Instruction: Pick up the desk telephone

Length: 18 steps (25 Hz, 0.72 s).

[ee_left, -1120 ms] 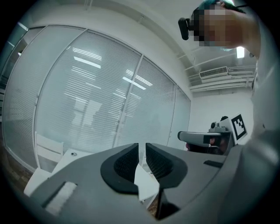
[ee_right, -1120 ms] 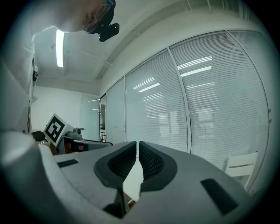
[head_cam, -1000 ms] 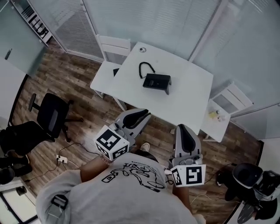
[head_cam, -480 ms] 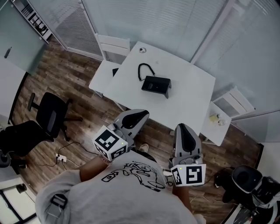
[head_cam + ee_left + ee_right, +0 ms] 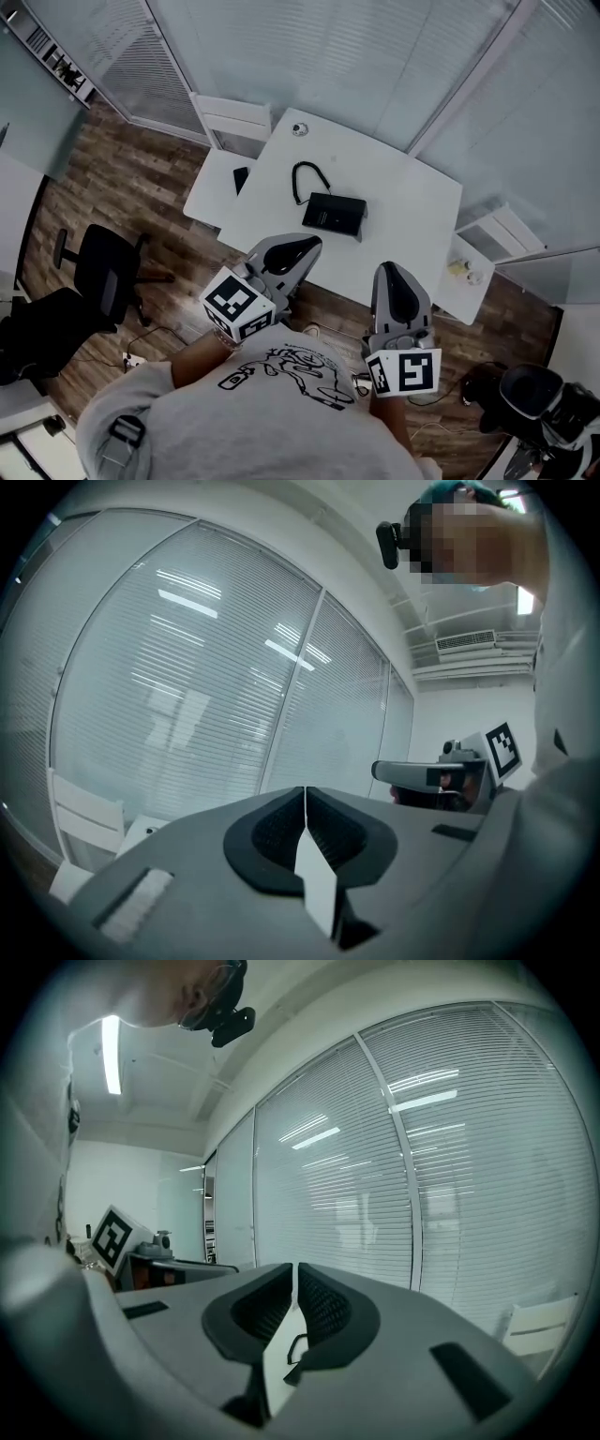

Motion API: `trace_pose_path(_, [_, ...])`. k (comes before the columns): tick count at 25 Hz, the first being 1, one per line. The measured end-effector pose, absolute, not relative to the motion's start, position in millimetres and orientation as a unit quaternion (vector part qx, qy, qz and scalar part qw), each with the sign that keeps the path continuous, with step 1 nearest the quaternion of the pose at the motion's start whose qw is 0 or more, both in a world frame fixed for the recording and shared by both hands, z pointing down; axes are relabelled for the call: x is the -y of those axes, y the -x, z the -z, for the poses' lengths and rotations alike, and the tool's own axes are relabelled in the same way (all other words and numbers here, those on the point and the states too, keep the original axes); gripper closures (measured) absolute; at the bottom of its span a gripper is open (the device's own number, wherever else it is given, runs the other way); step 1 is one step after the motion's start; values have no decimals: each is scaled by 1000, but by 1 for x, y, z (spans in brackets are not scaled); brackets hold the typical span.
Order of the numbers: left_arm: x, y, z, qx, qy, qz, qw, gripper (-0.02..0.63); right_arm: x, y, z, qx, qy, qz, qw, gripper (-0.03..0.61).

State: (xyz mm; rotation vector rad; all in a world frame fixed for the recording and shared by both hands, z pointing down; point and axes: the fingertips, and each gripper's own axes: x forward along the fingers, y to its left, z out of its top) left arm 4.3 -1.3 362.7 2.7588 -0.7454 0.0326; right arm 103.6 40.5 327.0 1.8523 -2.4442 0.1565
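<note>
A black desk telephone (image 5: 335, 215) with a curled black cord (image 5: 307, 175) lies on a white table (image 5: 403, 206), seen in the head view. My left gripper (image 5: 302, 245) is shut and empty, held level at the table's near edge, short of the phone. My right gripper (image 5: 391, 273) is shut and empty too, at the near edge to the phone's right. In the left gripper view the jaws (image 5: 304, 794) meet with nothing between them. The right gripper view shows its jaws (image 5: 295, 1271) closed, a bit of the cord (image 5: 295, 1346) showing below them.
A lower white side table (image 5: 214, 183) with a small dark object (image 5: 240, 178) adjoins the table's left. A white chair (image 5: 232, 120) stands behind it. A black office chair (image 5: 103, 270) is at left. Glass walls with blinds (image 5: 328, 56) enclose the far side. A small white stand (image 5: 467, 281) is at right.
Both grippers moved forward toward the table and now reach its near edge. The phone appears closer to them than before.
</note>
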Motion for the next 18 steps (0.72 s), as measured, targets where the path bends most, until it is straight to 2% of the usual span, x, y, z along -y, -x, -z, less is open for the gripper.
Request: trace_pose_path(18, [119, 31, -361, 239, -960, -21, 145, 604, 71, -68, -320, 781, -622, -50, 32, 560])
